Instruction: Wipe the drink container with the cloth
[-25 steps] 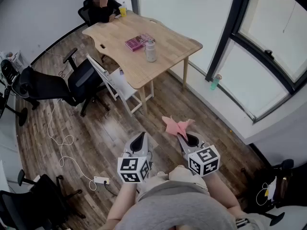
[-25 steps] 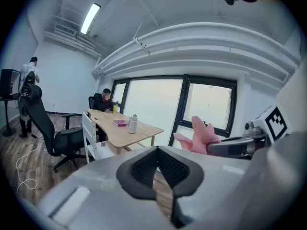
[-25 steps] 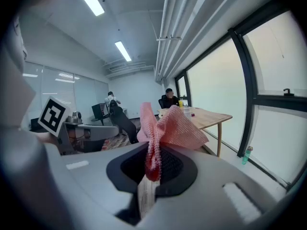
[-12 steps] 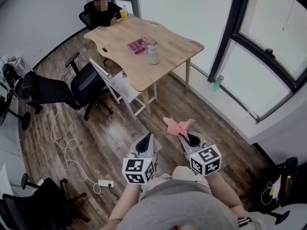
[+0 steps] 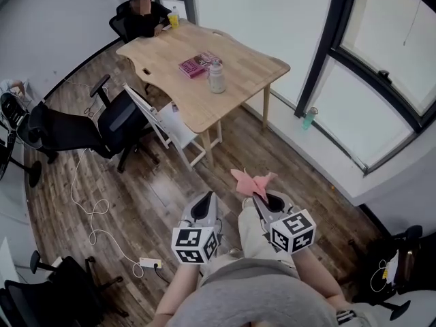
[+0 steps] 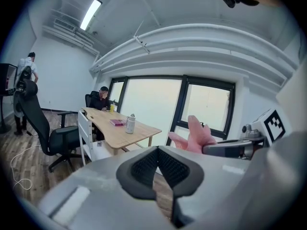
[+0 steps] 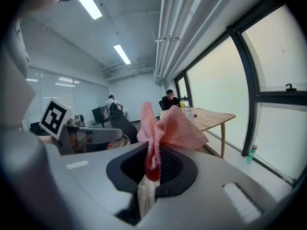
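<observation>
A pale drink container point(image 5: 216, 75) with a lid stands upright on the wooden table point(image 5: 235, 80), next to a pink book point(image 5: 194, 65); it shows small in the left gripper view as the container point(image 6: 129, 123). My right gripper point(image 5: 259, 197) is shut on a pink cloth point(image 5: 251, 180), which sticks up from its jaws as the cloth point(image 7: 165, 128). My left gripper point(image 5: 204, 205) is shut with nothing in it, beside the right one. Both grippers hang over the floor, well short of the table.
A white chair point(image 5: 167, 121) and a black office chair point(image 5: 112, 125) stand at the table's near side. A person point(image 5: 144, 12) sits at the far end by a yellow cup point(image 5: 174, 20). Cables and a power strip point(image 5: 151, 261) lie on the floor. A green bottle point(image 5: 308, 118) stands by the window.
The view has drifted slightly nearer the table. Both grippers keep their place in front of me, the cloth still held in the right one.
</observation>
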Motion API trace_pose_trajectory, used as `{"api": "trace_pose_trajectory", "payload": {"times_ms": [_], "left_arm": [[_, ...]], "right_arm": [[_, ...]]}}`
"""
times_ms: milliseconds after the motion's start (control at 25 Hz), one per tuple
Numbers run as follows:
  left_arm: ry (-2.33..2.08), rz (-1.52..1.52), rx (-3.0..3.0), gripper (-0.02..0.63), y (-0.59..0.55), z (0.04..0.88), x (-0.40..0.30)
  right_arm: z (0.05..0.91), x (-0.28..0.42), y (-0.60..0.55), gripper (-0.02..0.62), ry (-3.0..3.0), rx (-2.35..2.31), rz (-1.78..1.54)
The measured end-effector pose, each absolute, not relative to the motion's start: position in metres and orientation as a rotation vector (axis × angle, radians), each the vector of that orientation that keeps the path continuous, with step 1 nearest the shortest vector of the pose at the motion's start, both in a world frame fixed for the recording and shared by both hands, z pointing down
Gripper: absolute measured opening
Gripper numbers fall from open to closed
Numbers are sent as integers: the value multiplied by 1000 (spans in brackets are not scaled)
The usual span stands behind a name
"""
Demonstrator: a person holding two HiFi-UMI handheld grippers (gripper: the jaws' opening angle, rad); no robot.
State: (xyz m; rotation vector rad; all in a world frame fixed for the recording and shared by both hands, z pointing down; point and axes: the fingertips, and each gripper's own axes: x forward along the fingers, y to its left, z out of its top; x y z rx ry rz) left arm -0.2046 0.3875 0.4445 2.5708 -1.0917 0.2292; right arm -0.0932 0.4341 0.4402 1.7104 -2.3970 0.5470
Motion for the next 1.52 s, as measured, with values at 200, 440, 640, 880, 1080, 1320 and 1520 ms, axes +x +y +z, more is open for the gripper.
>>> {"api": "trace_pose_trajectory", "payload": {"times_ms": [200,440,640,880,1080,1320,1520], "left_arm": [[-1111,237,2559,0,362,449,-194],[-1140,250,2552,0,322,454,-182],[-1154,248,2552,0,276,456,-163],[-1171,250,2550,0,217,452,-138],[-1195,244,2545,0,171,443,-120],[-1246,228,2526,0,120,434,-103],[-1298,210,2503,0,85,433,-94]], "right_arm": [[445,-83,407,25,-2406,1687,537],[446,-67,361,25,-2440,1669,528],[449,-48,313,25,-2454,1652,533],[447,-24,251,25,-2467,1616,533],[436,-6,199,25,-2488,1584,509],[428,14,142,25,-2514,1530,492],[428,26,104,25,-2536,1482,476]]}}
